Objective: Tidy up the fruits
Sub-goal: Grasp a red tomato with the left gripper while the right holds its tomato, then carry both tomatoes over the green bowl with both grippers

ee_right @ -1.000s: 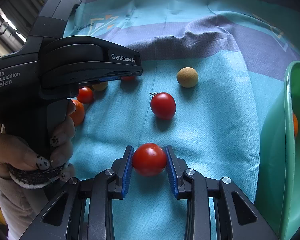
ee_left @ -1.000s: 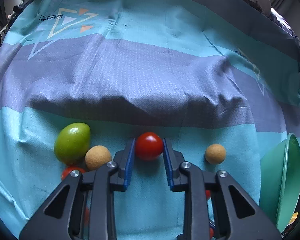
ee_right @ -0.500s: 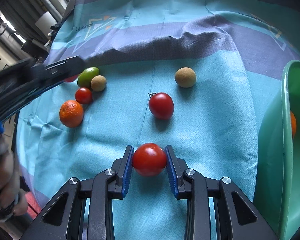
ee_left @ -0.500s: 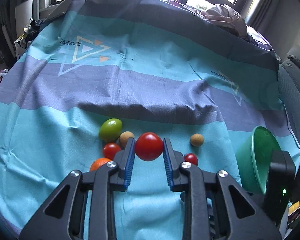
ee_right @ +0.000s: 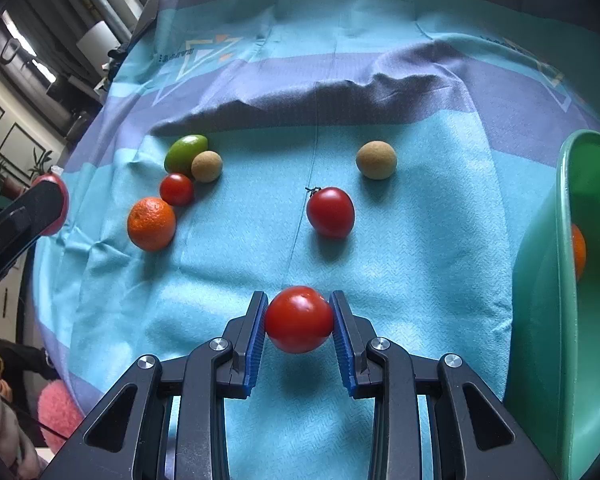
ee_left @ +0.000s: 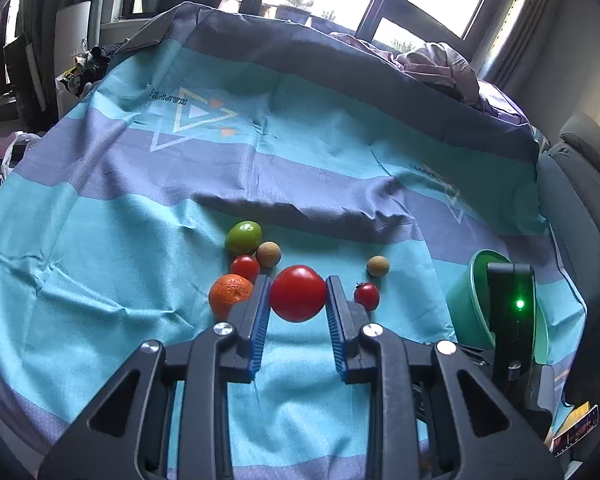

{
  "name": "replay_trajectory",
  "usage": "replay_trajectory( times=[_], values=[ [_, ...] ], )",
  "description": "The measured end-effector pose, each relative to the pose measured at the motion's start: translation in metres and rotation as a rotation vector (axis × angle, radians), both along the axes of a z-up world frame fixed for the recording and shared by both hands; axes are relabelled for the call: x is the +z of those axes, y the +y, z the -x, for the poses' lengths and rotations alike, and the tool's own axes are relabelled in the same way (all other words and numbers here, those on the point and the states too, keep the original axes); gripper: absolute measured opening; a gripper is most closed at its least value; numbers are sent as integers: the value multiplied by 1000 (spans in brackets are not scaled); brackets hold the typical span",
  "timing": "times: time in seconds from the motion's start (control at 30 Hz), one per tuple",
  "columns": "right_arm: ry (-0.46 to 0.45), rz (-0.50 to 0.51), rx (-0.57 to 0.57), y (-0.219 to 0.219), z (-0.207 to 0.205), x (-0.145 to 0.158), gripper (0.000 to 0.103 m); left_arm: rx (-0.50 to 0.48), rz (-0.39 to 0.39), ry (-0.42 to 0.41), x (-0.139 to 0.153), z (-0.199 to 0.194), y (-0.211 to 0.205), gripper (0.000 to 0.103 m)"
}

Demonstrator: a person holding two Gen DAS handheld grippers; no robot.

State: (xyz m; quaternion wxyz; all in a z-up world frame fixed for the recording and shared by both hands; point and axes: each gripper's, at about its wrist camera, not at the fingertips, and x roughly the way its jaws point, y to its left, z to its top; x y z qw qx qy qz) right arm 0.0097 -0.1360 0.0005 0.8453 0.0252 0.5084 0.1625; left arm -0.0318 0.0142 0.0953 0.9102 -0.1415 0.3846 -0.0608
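Both grippers are holding a tomato between closed fingers; the right gripper (ee_right: 299, 322) with its tomato (ee_right: 299, 319) is nearer the green bowl (ee_right: 564, 280), lying to its right, than the left gripper (ee_left: 297, 300).

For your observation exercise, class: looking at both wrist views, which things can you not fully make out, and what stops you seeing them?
- Green bowl, right wrist view: cut off by the right edge; its contents are mostly hidden by its wall, only a slice of an orange fruit shows.
- Green bowl, left wrist view: partly covered by the other gripper's black body.
- Orange, left wrist view: partly behind the left gripper.
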Motion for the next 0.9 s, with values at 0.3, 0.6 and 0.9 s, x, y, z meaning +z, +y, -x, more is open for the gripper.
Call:
replay_trajectory(
  times=[0.3, 0.6, 0.9],
  values=[
    [-88, -68, 0, -14, 18, 31, 34, -2, -1, -18, 1, 8, -11, 27],
    [-188, -160, -46, -47, 33, 65, 34, -84, 10, -35, 7, 15, -43, 27],
    [-273, -237, -126, -85, 47, 88, 34, -146, 13, -53, 14, 18, -72, 27]
  ],
)
